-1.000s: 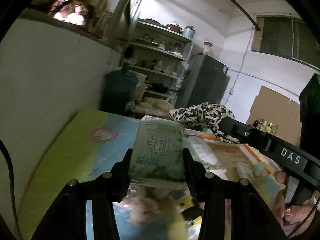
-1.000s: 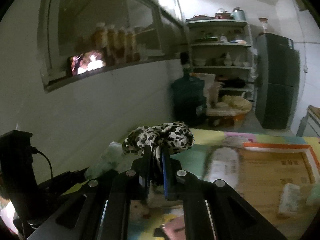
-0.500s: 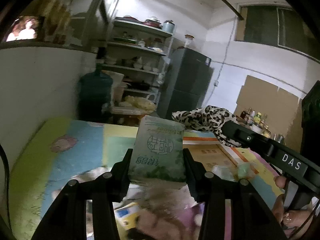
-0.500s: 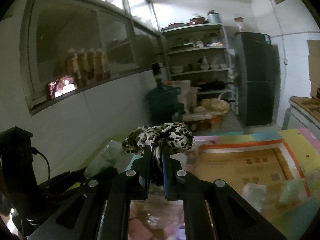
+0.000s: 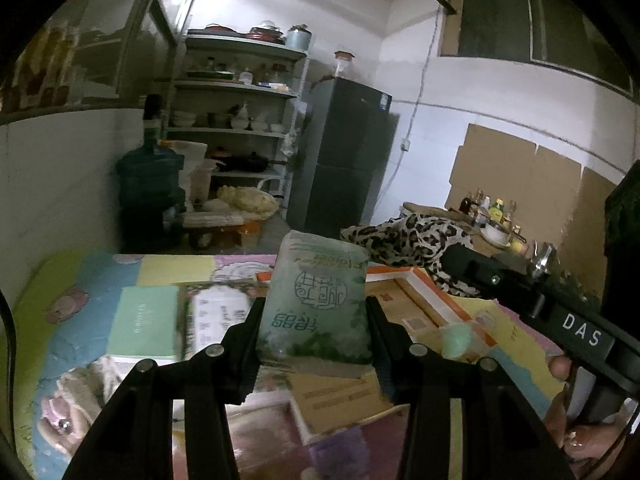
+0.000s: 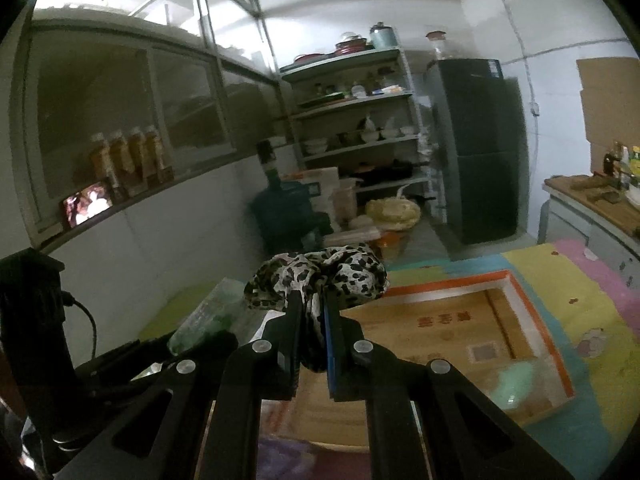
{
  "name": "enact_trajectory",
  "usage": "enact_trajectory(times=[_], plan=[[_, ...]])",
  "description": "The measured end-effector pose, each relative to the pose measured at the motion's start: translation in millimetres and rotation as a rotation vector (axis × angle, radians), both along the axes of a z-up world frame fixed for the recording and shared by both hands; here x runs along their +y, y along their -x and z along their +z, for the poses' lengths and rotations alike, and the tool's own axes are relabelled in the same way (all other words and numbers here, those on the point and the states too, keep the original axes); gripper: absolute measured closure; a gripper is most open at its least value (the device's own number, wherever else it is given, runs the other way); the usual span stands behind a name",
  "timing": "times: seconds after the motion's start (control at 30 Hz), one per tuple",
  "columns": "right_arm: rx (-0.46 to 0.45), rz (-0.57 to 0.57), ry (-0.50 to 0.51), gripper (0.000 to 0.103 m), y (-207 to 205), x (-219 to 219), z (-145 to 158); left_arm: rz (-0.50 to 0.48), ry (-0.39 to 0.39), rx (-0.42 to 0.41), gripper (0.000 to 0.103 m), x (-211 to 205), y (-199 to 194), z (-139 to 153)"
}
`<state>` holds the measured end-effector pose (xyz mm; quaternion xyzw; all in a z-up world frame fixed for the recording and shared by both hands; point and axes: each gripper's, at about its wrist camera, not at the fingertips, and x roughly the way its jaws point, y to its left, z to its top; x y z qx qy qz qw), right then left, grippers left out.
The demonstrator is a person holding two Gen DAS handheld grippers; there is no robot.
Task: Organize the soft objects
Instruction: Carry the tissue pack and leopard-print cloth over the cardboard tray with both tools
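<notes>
My left gripper is shut on a pale green tissue pack and holds it above the play mat. My right gripper is shut on a leopard-print scrunchie, also seen in the left wrist view. An open cardboard box with an orange rim lies on the mat below both grippers. A pale green soft object lies in its near right corner. The tissue pack also shows in the right wrist view.
A colourful foam play mat covers the floor. A white pack and a plush toy lie on it at left. A water jug, shelves and a dark fridge stand behind.
Both grippers have swung to the right with their loads. The cardboard box has come into fuller view beneath them. The grips have not changed.
</notes>
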<state>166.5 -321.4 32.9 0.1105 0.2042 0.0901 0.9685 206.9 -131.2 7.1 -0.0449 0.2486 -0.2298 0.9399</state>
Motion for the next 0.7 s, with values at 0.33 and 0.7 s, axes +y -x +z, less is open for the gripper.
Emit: enact_trajectory(times=[0.33, 0.7], plan=[[0.017, -0.061, -0.030, 0.093, -1, -50, -9, -0.037, -0.055, 0.028, 0.056, -51, -17, -4], [0.063, -0.125, -0.035, 0.093, -16, -97, -30, -0.057, -0.104, 0.101, 0.056, -95, -42, -25]])
